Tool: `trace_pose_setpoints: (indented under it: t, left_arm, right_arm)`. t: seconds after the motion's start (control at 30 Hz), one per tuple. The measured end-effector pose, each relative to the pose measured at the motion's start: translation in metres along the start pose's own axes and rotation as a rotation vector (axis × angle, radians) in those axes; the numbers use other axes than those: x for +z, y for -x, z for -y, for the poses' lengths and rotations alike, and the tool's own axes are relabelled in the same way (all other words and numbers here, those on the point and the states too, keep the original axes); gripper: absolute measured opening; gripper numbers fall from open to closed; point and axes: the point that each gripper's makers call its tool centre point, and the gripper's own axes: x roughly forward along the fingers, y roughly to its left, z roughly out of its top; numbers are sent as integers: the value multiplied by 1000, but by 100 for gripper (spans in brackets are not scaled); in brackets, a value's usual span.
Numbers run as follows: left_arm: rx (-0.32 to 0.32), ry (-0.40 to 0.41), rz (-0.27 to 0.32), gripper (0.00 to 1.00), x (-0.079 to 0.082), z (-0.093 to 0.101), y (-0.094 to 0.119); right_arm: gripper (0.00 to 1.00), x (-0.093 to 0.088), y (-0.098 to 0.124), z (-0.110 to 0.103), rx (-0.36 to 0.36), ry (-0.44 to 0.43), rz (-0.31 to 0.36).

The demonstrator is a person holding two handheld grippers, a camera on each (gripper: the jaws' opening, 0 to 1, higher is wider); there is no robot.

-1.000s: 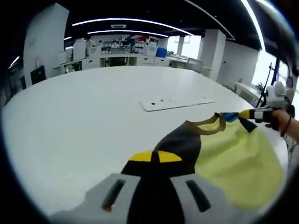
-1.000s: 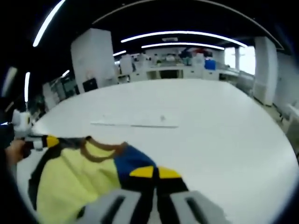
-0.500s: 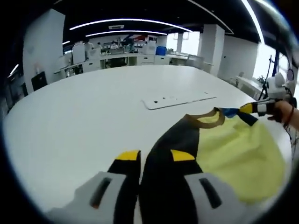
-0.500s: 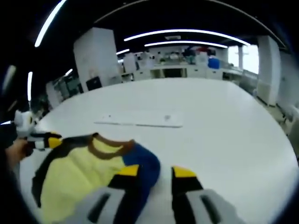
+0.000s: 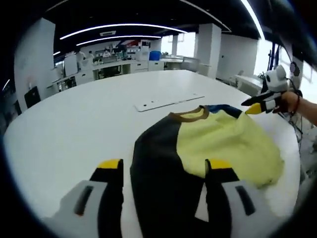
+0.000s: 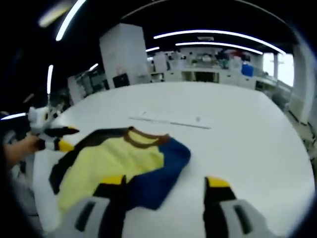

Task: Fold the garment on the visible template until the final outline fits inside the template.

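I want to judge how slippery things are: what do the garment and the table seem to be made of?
The garment looks like soft knit fabric, matte; it drapes and wrinkles, with a ribbed brown collar. The table looks like smooth white laminate or painted board with a slight sheen; exact material is unclear.

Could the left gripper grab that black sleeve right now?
Probably yes: the left gripper is open, its jaws straddling the black sleeve lying on the white table, with nothing between them.
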Motion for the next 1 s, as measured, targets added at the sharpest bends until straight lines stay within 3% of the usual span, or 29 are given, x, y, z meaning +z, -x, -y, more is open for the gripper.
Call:
trace_pose_setpoints:
  t: [0.17,0.3,0.57,0.67,0.83,1.0]
  left_arm:
    - [-32,-19,14,69,-8,15,21]
    - [-49,-46,-12,67,-22,26,35]
    - [-77,-77,-21,58,-39,43,58]
    - [-52,-98,-41,52,-49,43,64]
    - [54,-111,-44,46,-61,28,73]
    - [87,-94,-68,40,-81,17,77]
  right_arm:
    - [65,-15,13,-21,79,47,-31]
    - [63,-28,23,-38,121,90,-57]
    - [51,-50,31,-61,186,142,-89]
    - [47,-56,30,-68,198,167,-94]
    - [39,-71,26,-78,228,204,-109]
    - [31,-81,25,-84,244,244,-110]
